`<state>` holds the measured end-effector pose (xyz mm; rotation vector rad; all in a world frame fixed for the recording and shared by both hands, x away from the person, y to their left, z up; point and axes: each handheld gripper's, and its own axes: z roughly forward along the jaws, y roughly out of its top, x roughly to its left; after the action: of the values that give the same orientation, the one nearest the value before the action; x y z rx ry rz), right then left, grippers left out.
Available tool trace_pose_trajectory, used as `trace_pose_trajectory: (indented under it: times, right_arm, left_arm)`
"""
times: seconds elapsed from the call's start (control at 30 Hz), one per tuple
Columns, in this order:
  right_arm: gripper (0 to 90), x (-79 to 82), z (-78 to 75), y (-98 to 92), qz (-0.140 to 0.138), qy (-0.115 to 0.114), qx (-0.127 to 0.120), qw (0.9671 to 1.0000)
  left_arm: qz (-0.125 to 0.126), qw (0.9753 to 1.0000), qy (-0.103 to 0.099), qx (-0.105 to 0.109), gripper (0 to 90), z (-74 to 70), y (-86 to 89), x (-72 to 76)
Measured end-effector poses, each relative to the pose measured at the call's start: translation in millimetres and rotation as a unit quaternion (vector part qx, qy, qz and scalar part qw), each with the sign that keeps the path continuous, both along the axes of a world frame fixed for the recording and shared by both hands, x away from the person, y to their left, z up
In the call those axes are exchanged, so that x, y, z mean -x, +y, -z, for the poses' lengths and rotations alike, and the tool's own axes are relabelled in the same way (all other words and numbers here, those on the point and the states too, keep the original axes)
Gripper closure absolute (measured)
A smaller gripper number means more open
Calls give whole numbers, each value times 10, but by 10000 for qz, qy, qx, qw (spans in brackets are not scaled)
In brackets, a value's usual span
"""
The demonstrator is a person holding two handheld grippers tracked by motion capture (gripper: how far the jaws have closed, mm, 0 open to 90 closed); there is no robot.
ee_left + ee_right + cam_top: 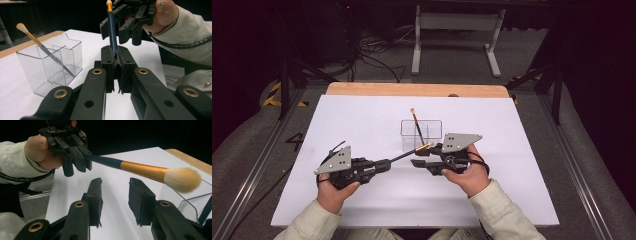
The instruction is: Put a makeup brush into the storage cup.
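Two makeup brushes are in play above a white table. One brush, with a dark blue handle, a gold ferrule and a pale fluffy head, is clamped by its handle end in the left gripper, whose jaws are closed tight on it. In the left gripper view the same brush rises straight up from between the pinched jaws. It runs slantwise up to the right, its bristle tip reaching just beside the right gripper and close to the near edge of a clear plastic organizer.

In the right gripper view, the right gripper has its jaws spread wide with nothing between them, and the brush passes above and across them, apart from both pads, its head hanging over the corner of the organizer.

A second brush stands tilted inside the organizer, bristles up and leaning toward the far left. The organizer sits near the middle of the table, divided into compartments; the brush's foot rests by the central divider, though which compartment it occupies I cannot tell.
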<state>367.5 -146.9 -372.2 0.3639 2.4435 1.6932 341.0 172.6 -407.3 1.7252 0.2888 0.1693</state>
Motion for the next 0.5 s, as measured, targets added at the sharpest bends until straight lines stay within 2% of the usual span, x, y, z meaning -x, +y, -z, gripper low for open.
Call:
trace_pose_trajectory:
  times: [0.3,0.43,0.5]
  right_arm:
    - [633,5,-3,-10,-23,-16,-220,9998]
    - [654,2,-3,-19,-53,57,-415,9991]
    - [655,2,-4,-19,-54,72,-433,9990]
  left_arm:
    - [16,10000,5,9,848,3,-7,5]
    - [21,10000,17,-25,848,8,-9,2]
    - [35,10000,2,-38,848,9,-8,-4]
